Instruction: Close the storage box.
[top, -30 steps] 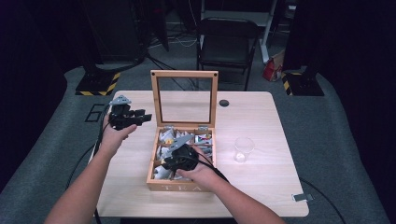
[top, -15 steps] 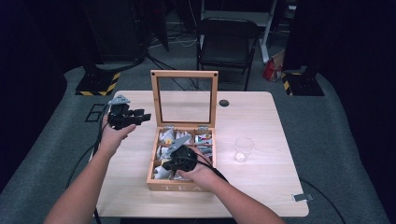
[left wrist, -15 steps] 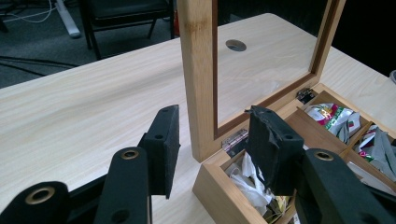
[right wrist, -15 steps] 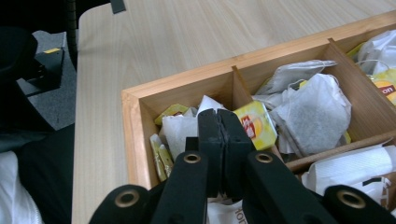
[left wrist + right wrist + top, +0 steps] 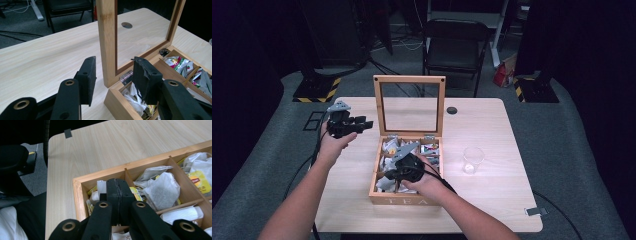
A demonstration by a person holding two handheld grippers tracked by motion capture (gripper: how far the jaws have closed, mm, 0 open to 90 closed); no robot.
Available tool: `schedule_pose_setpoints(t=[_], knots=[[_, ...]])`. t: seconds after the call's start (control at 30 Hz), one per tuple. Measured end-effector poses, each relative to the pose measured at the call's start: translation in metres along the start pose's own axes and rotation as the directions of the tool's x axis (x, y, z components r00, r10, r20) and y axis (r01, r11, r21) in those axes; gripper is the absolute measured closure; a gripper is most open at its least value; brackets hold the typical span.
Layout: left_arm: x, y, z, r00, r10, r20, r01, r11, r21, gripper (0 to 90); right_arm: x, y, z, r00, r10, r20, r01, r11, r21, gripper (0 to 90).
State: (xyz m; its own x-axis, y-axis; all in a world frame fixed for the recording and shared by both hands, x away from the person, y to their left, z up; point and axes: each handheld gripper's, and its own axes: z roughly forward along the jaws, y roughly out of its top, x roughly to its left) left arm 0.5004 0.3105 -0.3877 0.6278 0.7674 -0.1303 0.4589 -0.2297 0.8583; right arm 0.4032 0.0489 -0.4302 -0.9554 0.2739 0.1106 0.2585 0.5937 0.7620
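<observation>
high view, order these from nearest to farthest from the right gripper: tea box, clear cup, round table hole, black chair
From the right gripper:
1. tea box: the gripper reaches down into its near-left compartments.
2. clear cup: on the table, to the box's right.
3. round table hole: near the table's far edge, right of the upright lid.
4. black chair: on the floor beyond the table.

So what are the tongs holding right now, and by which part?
The right tongs are shut inside the tea box; what they pinch cannot be told. The left tongs hold nothing.
</observation>
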Motion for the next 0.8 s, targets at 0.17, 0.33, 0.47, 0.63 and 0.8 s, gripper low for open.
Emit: schedule_pose_setpoints(t=[0.17,0.33,0.47,0.63,0.8], knots=[[-0.001,0.001,0.0,1.0,0.003,-0.001,-0.003,1.0,0.0,53.6,0.0,0.005,-0.007,0.9999,-0.009,0.004,0.009,0.9999,-0.008,90.0],[-0.001,0.003,-0.002,1.0,0.006,0.001,-0.006,1.0,0.003,53.7,0.001,0.013,-0.015,0.9999,-0.014,0.008,0.014,0.9997,-0.02,89.9],[-0.001,0.003,-0.002,1.0,0.007,0.0,-0.007,1.0,0.001,53.7,0.0,0.015,-0.019,0.9999,-0.008,0.011,0.008,0.9997,-0.022,89.9],[-0.001,0.003,-0.002,1.0,0.006,-0.003,-0.006,1.0,-0.001,53.7,-0.001,0.017,-0.023,0.9998,-0.011,0.017,0.012,0.9995,-0.031,90.0],[-0.001,0.002,-0.003,1.0,0.001,-0.006,-0.001,1.0,-0.004,53.7,-0.001,0.018,-0.028,0.9998,0.001,0.019,0.0,0.9994,-0.035,90.0]])
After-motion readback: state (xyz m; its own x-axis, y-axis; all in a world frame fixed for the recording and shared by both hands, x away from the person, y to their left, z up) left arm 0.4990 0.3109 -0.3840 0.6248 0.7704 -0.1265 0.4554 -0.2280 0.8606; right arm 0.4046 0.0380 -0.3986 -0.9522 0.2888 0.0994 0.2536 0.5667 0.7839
